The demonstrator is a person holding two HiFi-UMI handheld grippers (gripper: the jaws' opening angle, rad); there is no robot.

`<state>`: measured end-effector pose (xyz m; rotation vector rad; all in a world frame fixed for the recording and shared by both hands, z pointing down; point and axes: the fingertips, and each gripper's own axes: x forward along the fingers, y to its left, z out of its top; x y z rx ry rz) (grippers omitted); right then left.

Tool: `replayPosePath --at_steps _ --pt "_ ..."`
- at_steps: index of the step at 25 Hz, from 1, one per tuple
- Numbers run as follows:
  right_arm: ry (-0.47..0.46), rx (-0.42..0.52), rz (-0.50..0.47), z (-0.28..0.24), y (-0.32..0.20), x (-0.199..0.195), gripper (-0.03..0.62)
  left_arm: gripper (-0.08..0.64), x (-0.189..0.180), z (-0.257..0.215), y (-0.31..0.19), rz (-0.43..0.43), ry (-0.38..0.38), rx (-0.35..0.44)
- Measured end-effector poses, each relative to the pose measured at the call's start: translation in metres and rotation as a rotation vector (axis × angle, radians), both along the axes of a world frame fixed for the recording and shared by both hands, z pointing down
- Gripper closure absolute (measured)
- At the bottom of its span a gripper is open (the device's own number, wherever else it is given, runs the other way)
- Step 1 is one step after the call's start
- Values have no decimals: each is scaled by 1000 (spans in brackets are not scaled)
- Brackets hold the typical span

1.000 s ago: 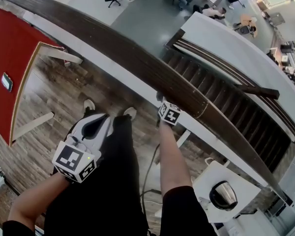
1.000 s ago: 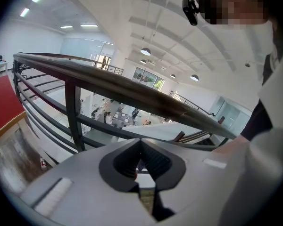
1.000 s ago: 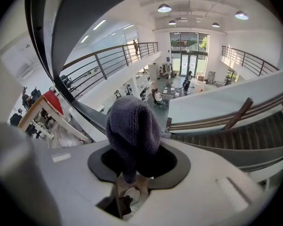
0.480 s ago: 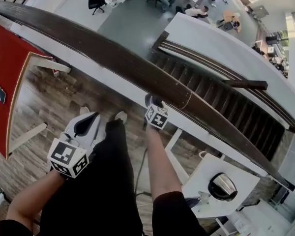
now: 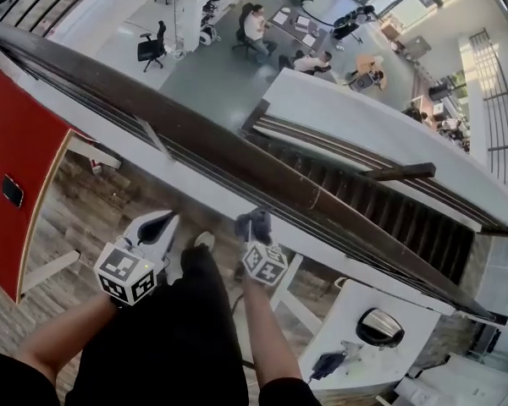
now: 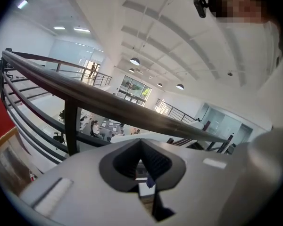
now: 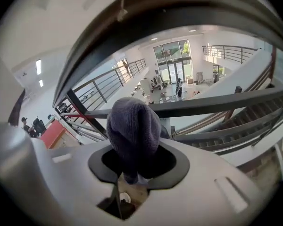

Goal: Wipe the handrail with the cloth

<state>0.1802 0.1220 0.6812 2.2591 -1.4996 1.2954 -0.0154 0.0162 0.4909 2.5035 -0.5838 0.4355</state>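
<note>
Right gripper [image 7: 132, 172] clamps grey knit cloth [image 7: 133, 126] by its bunched end: soft, light, floppy, low slip risk. Near handrail [image 5: 195, 134]. Left gripper [image 6: 144, 175] closed, empty.

The handrail [image 5: 195, 125] crosses ahead of me from upper left to lower right. My right gripper [image 5: 252, 232] sits on its near side, close to it, with the cloth [image 5: 256, 221] between its jaws. My left gripper [image 5: 157, 222] lies to its left, farther from the rail. Beyond the rail, to the right, runs a staircase [image 5: 385, 203]. A table [image 5: 406, 358] stands low at my right.
</note>
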Motion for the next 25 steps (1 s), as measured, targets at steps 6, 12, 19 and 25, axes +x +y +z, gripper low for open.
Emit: replayPosePath --at_steps 6,12,19,25 --pt "94 145 -43 -94 -2 -43 482 560 -22 -13 -13 -75 49 -75" --pt "208 361 -54 -206 -2 -86 482 560 -12 -67 -13 18 200 -16" --pt "449 483 4 -289 5 -88 483 560 0 -109 -3 107 263 144" --pt "582 495 63 -312 4 -88 492 560 11 -135 -15 134 313 246"
